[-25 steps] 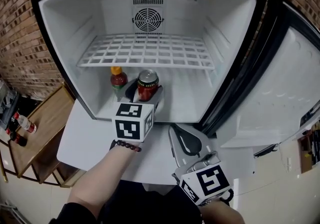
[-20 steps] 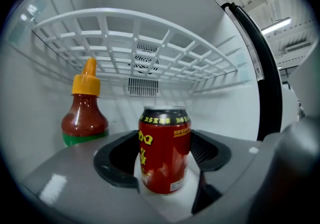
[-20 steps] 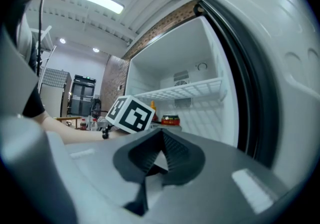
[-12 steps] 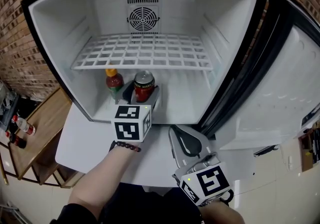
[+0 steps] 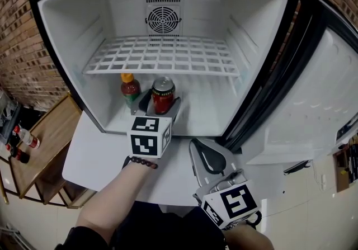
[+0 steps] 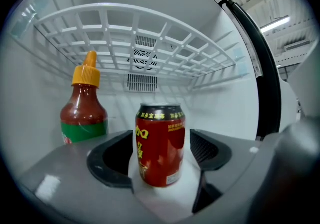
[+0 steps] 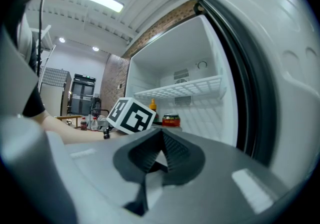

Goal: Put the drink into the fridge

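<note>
**Drink:** red can (image 6: pixel 160 148), upright on the floor (image 5: pixel 207 117) of the fridge (image 5: pixel 84 25), below the wire shelf (image 5: pixel 162 56). It stands dead ahead of my left gripper (image 5: pixel 160 110), between its two jaws.

**Left gripper:** jaws apart. A slim gap shows on each side of the can, so neither pad presses on it, and the can's weight is on the fridge floor.

**Right gripper** (image 5: pixel 197 147)**:** jaws together, tips meeting, nothing between them. It sits outside the fridge over the white table (image 5: pixel 100 159), behind and to the right of my left gripper, pointing toward the opening.

**Neighbour:** sauce bottle (image 6: pixel 84 105) with an orange cap, ahead and left of my left gripper, near the can but not touching it.

**Door** (image 5: pixel 313 103)**:** open, off to the right of both grippers.

**Step in hand, as I judge it:** the release, with the can placed.

**Next move:** draw my left gripper straight back along its own line with the jaws wide, so no pad clips the can or knocks it toward the bottle. The door is left to shut, and my right gripper is the nearer one.
</note>
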`<state>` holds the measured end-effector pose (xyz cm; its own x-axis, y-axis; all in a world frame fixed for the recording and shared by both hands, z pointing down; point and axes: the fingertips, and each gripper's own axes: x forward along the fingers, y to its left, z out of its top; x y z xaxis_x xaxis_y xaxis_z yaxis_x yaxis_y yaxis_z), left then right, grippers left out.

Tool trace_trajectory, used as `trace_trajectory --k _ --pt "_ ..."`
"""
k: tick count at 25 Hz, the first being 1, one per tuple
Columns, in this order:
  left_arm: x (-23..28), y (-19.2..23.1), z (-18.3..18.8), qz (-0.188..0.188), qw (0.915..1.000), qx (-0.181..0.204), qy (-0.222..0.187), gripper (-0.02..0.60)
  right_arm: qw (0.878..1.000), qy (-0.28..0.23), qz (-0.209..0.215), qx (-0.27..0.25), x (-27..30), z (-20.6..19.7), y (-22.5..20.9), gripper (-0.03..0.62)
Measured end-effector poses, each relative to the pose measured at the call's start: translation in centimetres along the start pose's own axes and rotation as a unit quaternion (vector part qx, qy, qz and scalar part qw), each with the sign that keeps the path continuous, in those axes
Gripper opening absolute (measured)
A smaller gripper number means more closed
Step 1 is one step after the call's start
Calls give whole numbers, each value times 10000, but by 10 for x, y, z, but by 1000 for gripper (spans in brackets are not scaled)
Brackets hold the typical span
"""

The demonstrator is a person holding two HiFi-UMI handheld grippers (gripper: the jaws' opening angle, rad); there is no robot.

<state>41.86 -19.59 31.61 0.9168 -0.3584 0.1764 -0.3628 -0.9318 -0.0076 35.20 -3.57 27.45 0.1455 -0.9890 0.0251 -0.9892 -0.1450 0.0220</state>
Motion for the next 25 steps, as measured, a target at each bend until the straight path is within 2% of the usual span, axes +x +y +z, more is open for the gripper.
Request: trace_trajectory --k 7,13,19,25 --pt "-19 -4 3 -19 10000 -54 -46 341 10000 -38 4 -56 -8 8 11 0" --pt "-59 -10 7 -59 9998 -87 -191 339 10000 -78 37 -8 -21 11 37 0" --pt "-113 -13 2 -125 9993 -138 -319 335 9999 26 97 91 -41 -4 79 0" --pt "-172 -12 -7 -100 9990 -127 -409 293 9999 33 154 36 -67 -3 127 0"
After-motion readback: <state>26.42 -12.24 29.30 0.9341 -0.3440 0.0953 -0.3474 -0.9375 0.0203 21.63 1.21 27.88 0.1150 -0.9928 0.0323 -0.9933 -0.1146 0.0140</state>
